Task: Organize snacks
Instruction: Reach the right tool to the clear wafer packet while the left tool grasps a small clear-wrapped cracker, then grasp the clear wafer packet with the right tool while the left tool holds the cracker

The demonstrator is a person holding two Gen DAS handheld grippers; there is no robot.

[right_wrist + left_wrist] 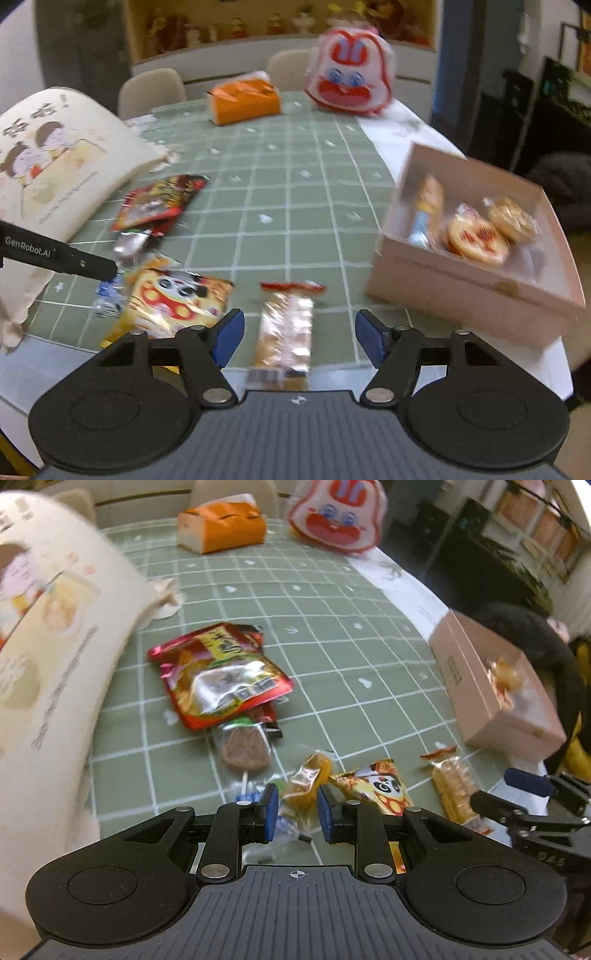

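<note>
My left gripper (297, 814) stands partly open around a small orange candy packet (308, 781) on the green checked tablecloth (332, 635); its pads do not clearly touch it. A panda snack bag (384, 786) and a long biscuit pack (454, 790) lie to its right. My right gripper (299, 338) is open and empty, above the biscuit pack (286, 326), with the panda bag (173, 299) to its left. A pink box (476, 291) holding several snacks stands at the right. The left gripper's fingers (88, 267) show at the left of the right wrist view.
A red foil bag (221, 672) lies over a brown lollipop (243, 751). A large cream bag (48, 646) fills the left. An orange tissue box (221, 526) and a red-white rabbit bag (338, 517) stand at the far end. The table edge runs along the right.
</note>
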